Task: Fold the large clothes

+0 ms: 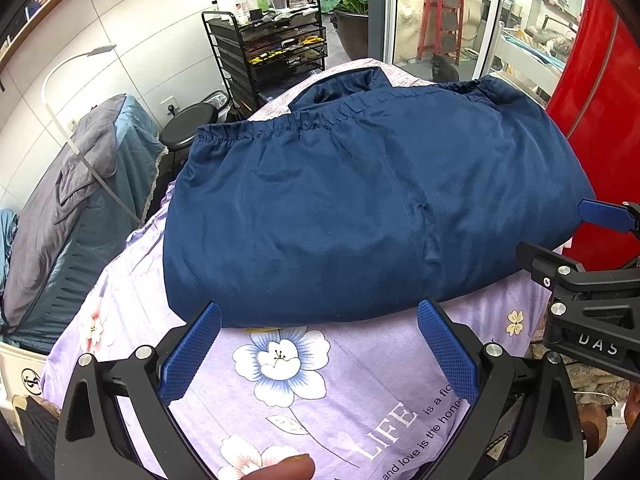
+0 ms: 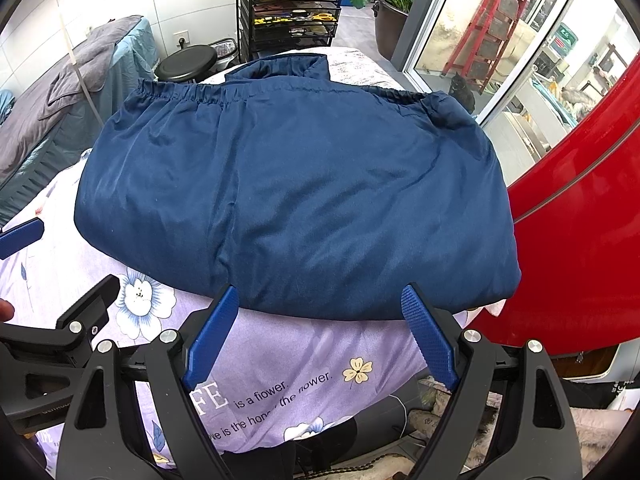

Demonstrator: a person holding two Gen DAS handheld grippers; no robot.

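Navy fabric fills the left wrist view: a large blue garment (image 1: 360, 208), folded into a broad bundle, lies on a lilac flowered sheet (image 1: 288, 364) covering the bench. Its gathered elastic hem (image 1: 280, 126) runs along the far edge. The left gripper (image 1: 320, 356) hangs over the sheet just short of the bundle's near fold, its blue fingers (image 1: 192, 356) spread wide with nothing between them. At the right edge, the right gripper (image 1: 592, 264) reaches in beside the garment. Behind the bench stand a black wire cart (image 1: 276, 52) and a round black stool (image 1: 188, 128).

From the right wrist, the same garment (image 2: 296, 196) sits across the sheet (image 2: 280, 360), close against a red curved panel (image 2: 580, 220). The right gripper (image 2: 320, 336) is poised at the near fold, fingers (image 2: 430, 340) wide apart and empty. The left gripper's fingertip (image 2: 22, 236) shows at the left edge.
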